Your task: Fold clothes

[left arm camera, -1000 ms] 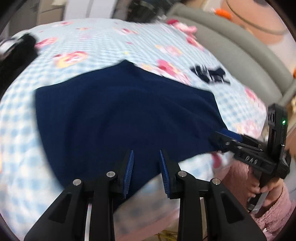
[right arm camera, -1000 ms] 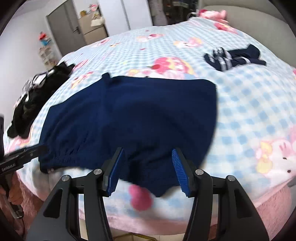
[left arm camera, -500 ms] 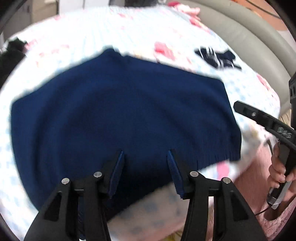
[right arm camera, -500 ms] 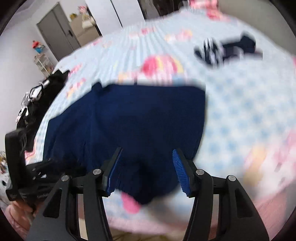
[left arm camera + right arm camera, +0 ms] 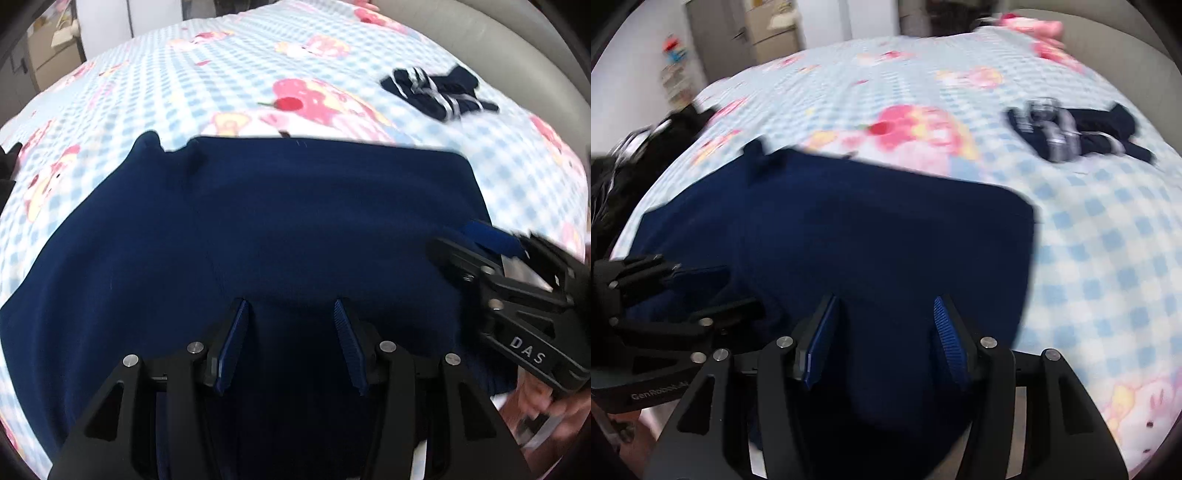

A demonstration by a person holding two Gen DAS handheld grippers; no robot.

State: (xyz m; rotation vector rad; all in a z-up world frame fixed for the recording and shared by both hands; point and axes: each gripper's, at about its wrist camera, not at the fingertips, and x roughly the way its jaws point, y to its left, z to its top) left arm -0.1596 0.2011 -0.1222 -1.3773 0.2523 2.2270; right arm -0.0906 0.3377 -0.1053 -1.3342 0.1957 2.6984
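A navy blue garment (image 5: 280, 225) lies spread flat on the bed, its near edge hanging toward me; it also shows in the right wrist view (image 5: 849, 236). My left gripper (image 5: 291, 332) is open, its jaws straddling the garment's near edge. My right gripper (image 5: 882, 332) is open over the near edge further right. Each gripper shows in the other's view: the right one (image 5: 480, 251) at the garment's right edge, the left one (image 5: 683, 291) at its left side. The cloth below the fingers is hidden.
The bed has a blue checked sheet with pink cartoon prints (image 5: 258, 74). A small dark striped garment (image 5: 439, 92) lies at the far right, also in the right wrist view (image 5: 1078, 129). A black pile (image 5: 639, 155) sits at the left bed edge. A grey headboard (image 5: 480, 44) curves behind.
Both grippers have moved forward and down over the garment's near edge, closer together. The left jaws have opened wider than a second ago. The garment has stayed flat.
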